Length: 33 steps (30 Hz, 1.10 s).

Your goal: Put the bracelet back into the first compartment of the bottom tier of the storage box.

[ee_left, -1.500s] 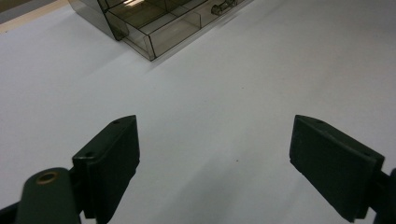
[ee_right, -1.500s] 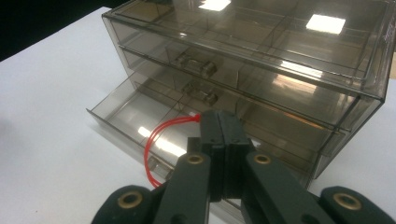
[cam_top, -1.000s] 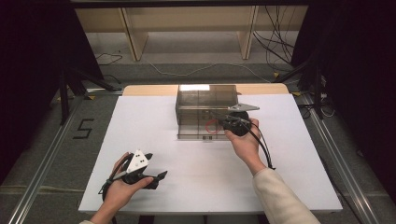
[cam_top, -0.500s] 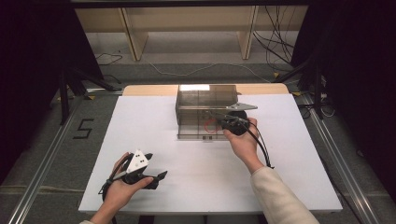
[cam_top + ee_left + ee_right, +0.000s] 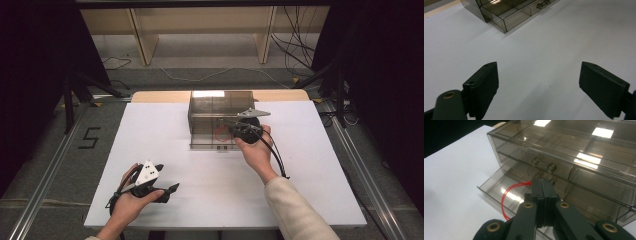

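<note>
Red loop [image 5: 505, 197] hangs from clenched right gripper [image 5: 541, 185], seemingly over the open drawer [image 5: 499, 185].

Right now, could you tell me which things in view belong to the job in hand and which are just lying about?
In the job:
- right claw, shut on the red loop
- smoky clear drawer box, its lower drawer pulled out

Not in use:
- left claw, open over the white table
- cables on the floor
- wooden shelving behind
</note>
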{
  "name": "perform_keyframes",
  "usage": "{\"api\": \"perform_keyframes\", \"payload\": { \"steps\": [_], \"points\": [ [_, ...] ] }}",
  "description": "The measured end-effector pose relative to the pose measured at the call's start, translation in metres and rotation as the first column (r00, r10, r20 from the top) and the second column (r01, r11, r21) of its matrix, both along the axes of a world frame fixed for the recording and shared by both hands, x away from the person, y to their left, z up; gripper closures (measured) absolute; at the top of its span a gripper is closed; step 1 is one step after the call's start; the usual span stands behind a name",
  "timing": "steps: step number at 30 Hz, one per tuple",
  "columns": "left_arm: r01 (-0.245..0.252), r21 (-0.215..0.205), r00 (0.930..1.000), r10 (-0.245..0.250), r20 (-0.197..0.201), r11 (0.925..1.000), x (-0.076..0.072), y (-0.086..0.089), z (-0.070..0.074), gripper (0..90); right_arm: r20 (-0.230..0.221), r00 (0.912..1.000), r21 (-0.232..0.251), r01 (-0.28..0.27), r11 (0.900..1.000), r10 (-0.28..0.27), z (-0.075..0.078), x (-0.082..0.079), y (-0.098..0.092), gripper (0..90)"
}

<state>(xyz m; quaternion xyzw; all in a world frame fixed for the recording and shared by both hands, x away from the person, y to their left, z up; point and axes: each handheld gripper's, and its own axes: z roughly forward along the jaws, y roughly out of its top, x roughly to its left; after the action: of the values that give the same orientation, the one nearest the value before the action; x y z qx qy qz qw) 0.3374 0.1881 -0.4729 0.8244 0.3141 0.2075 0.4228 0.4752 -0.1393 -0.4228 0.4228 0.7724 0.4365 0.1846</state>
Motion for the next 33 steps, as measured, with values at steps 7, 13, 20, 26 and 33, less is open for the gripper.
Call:
{"api": "perform_keyframes", "payload": {
  "steps": [7, 13, 20, 26, 33],
  "points": [
    [0.000, -0.002, 1.0000, 0.000, 0.001, 1.0000, 0.000, 0.000, 0.000, 16.1, 0.000, 1.0000, -0.004, -0.004, 1.000, 0.004, 0.000, 0.002, 0.004, 90.0],
    [0.001, -0.001, 1.0000, -0.001, 0.000, 1.0000, 0.000, 0.000, 0.000, 16.1, -0.002, 1.0000, -0.005, -0.008, 1.000, 0.007, 0.000, 0.004, 0.008, 90.0],
    [0.001, -0.002, 1.0000, -0.001, 0.001, 1.0000, 0.000, 0.000, 0.000, 16.1, -0.003, 0.9999, -0.008, -0.014, 1.000, 0.014, 0.001, 0.007, 0.014, 90.0],
    [0.001, -0.004, 1.0000, -0.001, 0.000, 1.0000, 0.000, 0.000, 0.000, 16.1, -0.006, 0.9999, -0.015, -0.016, 1.000, 0.016, -0.001, 0.009, 0.018, 90.0],
    [0.002, -0.005, 1.0000, -0.002, 0.000, 1.0000, 0.000, 0.000, 0.000, 16.1, -0.013, 0.9997, -0.020, -0.021, 1.000, 0.021, -0.003, 0.012, 0.023, 90.0]
  ]
}}
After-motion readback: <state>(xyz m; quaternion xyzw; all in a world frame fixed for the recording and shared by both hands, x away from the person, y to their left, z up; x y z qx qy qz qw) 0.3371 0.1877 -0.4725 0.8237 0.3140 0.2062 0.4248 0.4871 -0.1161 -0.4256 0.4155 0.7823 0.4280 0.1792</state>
